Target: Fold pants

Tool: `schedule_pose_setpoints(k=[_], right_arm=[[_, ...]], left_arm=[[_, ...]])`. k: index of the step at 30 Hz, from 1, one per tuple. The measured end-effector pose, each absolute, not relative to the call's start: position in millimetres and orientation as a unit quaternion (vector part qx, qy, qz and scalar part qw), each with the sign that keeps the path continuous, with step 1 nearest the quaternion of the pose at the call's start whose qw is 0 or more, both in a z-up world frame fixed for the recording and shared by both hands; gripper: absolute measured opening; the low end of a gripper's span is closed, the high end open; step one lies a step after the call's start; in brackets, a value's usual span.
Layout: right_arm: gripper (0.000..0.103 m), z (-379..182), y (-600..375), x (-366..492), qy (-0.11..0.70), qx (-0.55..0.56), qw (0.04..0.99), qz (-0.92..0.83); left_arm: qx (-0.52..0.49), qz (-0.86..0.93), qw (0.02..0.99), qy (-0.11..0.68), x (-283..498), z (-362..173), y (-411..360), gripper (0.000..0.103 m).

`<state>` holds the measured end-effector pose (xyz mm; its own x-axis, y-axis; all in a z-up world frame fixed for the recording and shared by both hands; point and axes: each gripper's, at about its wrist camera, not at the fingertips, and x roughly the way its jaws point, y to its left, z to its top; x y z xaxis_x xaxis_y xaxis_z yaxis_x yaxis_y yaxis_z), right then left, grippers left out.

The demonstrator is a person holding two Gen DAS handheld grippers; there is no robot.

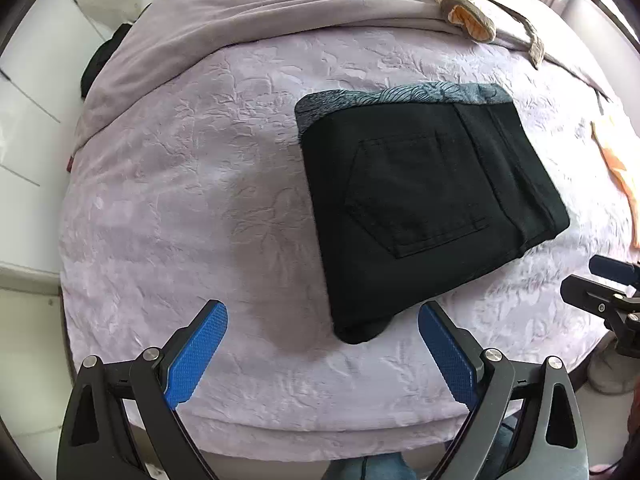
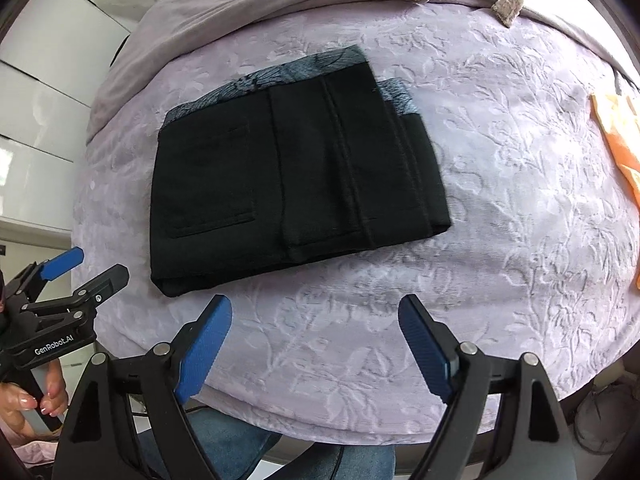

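Black pants lie folded into a compact rectangle on the lilac bedspread, a back pocket facing up and a grey patterned lining showing at the far edge. They also show in the right wrist view. My left gripper is open and empty, just short of the pants' near corner. My right gripper is open and empty, hovering above the bedspread in front of the pants. Each gripper appears at the edge of the other's view.
A beige knitted garment lies on the grey blanket at the back. An orange cloth lies at the right edge of the bed. White cabinets stand to the left. The bed's front edge is just below the grippers.
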<state>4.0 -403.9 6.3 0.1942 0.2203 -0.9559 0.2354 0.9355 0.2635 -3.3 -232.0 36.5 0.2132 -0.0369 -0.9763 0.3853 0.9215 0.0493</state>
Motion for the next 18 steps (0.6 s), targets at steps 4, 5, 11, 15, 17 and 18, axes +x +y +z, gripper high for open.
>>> schedule_pose_setpoints(k=[4, 5, 11, 15, 17, 18], right_arm=[[0.088, 2.5, -384.3, 7.6, 0.639, 0.177, 0.749, -0.004], [0.088, 1.4, -380.0, 7.9, 0.639, 0.178, 0.748, -0.005], [0.088, -2.8, -369.3, 5.1, 0.642, 0.207, 0.738, -0.025], [0.088, -2.4, -374.8, 3.4, 0.646, 0.216, 0.732, -0.034], [0.088, -0.9, -381.2, 5.8, 0.647, 0.212, 0.731, -0.037], [0.088, -0.2, -385.7, 8.0, 0.648, 0.209, 0.732, -0.037]], left_arm=[[0.142, -0.154, 0.758, 0.618, 1.1, 28.4, -220.8, 0.097], [0.143, -0.156, 0.756, 0.620, 2.2, 26.3, -218.5, 0.097], [0.146, -0.168, 0.746, 0.628, 8.9, 17.9, -211.3, 0.097], [0.137, -0.165, 0.745, 0.631, 14.9, 16.5, -211.7, 0.097], [0.135, -0.159, 0.746, 0.632, 17.8, 16.0, -214.2, 0.097], [0.134, -0.156, 0.747, 0.633, 18.6, 15.8, -215.6, 0.097]])
